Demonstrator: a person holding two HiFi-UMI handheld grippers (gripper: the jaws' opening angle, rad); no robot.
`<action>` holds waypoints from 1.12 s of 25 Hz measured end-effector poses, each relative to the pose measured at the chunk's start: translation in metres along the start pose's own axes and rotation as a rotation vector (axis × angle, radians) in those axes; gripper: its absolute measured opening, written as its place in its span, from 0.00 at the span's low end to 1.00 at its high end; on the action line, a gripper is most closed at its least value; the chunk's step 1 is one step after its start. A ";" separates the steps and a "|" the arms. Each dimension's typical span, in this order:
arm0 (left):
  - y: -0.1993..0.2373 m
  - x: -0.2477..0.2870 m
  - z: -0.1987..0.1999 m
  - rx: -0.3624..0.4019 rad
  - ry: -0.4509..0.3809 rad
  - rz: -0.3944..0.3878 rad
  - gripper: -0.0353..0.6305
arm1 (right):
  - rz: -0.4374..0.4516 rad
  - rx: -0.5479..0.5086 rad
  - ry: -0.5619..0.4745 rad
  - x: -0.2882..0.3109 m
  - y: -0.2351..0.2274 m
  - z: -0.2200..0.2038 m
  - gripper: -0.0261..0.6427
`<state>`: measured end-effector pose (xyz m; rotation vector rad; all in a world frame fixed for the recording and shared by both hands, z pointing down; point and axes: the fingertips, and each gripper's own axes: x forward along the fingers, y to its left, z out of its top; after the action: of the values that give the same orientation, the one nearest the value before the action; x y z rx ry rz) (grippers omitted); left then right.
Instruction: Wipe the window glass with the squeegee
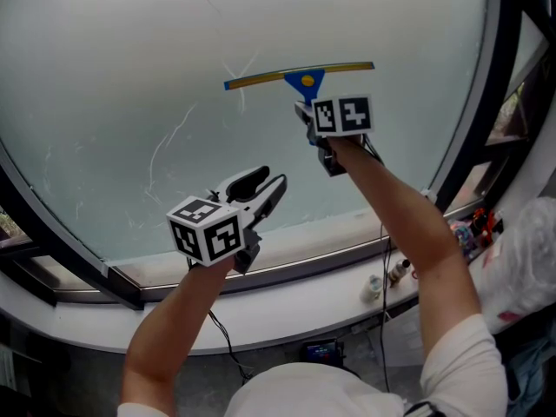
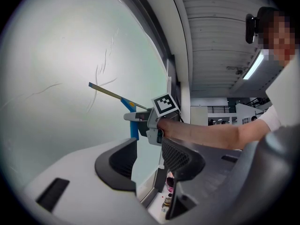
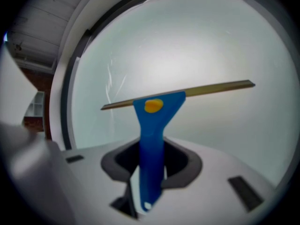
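The left gripper hangs near, low by the sill, jaws wide apart with nothing between them. Farther up and right, the right gripper is clamped on the blue handle of the squeegee, whose blade lies level and seems to rest against the window glass, upper middle of the pane. A wiping stroke looks under way; next it wants a steady pull down, blade pressed flat, then the streaks at left.

You wear white short sleeves; your grey left gripper and right gripper carry black-and-white marker cubes.
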<state>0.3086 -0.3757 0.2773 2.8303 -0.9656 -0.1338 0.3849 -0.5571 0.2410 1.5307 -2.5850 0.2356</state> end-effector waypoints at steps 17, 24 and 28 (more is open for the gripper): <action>0.004 0.001 -0.023 -0.049 0.020 0.008 0.34 | 0.000 0.025 0.050 0.004 -0.002 -0.039 0.24; 0.006 -0.001 -0.034 -0.066 0.031 0.010 0.34 | -0.001 0.039 0.068 0.007 -0.001 -0.057 0.24; 0.008 -0.001 -0.039 -0.077 0.034 0.012 0.34 | 0.000 0.046 0.078 0.009 -0.002 -0.065 0.24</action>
<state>0.3079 -0.3770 0.3173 2.7477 -0.9489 -0.1177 0.3840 -0.5527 0.3068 1.5047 -2.5364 0.3495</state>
